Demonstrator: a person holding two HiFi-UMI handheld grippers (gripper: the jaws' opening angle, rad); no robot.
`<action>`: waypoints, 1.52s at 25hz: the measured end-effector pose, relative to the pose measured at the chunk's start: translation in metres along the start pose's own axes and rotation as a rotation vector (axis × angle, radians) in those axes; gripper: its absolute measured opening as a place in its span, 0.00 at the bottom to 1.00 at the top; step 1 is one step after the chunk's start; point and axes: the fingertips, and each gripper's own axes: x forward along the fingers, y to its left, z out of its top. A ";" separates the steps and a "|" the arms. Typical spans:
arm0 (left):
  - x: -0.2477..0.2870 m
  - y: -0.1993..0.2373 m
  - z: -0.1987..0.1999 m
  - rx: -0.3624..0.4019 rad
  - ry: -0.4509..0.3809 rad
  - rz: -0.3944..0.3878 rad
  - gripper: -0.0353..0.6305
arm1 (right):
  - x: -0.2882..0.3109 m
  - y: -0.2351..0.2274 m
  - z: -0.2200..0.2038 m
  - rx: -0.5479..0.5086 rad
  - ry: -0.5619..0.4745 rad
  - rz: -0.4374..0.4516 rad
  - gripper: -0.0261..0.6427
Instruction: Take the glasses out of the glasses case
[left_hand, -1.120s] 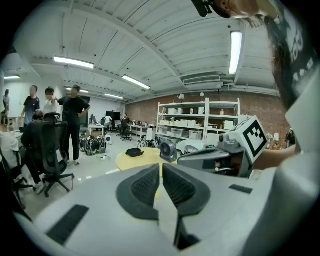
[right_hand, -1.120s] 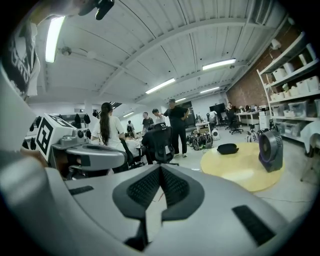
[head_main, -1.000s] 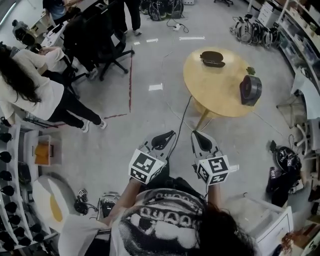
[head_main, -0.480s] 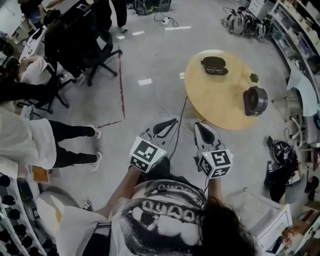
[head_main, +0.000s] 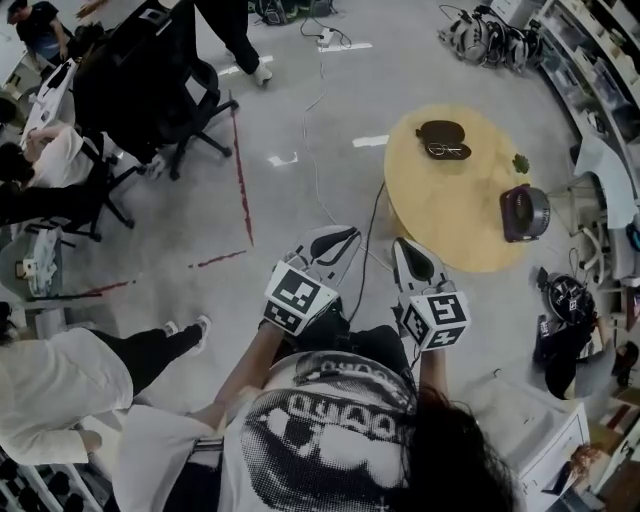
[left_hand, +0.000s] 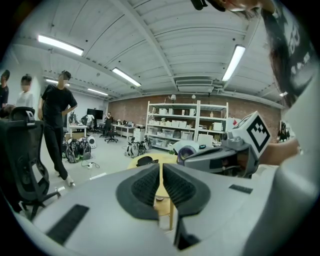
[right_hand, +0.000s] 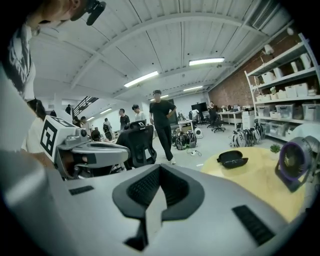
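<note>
- Left gripper (left_hand: 161, 170): jaws closed to a hairline slit with nothing between them. It hangs over the floor (head_main: 300, 190), short of the table's (head_main: 440, 215) near-left edge.
- Right gripper (right_hand: 160, 172): jaws fully together and empty. It is just beside the left one, also off the table.
- Case (head_main: 443, 131): dark and lying open near the table's far edge, well apart from both grippers.
- Glasses (head_main: 447, 151): in the case's nearer half.
- Fan (head_main: 524, 212): upright at the table's right edge.
- Plant (head_main: 520, 162): small and green, near the far-right edge, between case and fan.
- Cable (head_main: 373, 225): dark, running over the floor by the table's left edge.
</note>
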 end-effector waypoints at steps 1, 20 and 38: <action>-0.001 0.004 0.000 -0.004 0.000 0.000 0.09 | 0.003 0.002 0.000 -0.001 0.003 -0.001 0.03; -0.011 0.058 -0.025 -0.101 -0.016 0.119 0.09 | 0.049 -0.014 -0.002 -0.035 0.072 0.019 0.03; 0.153 0.119 0.033 0.000 0.055 -0.005 0.09 | 0.137 -0.174 0.034 0.082 0.050 -0.090 0.03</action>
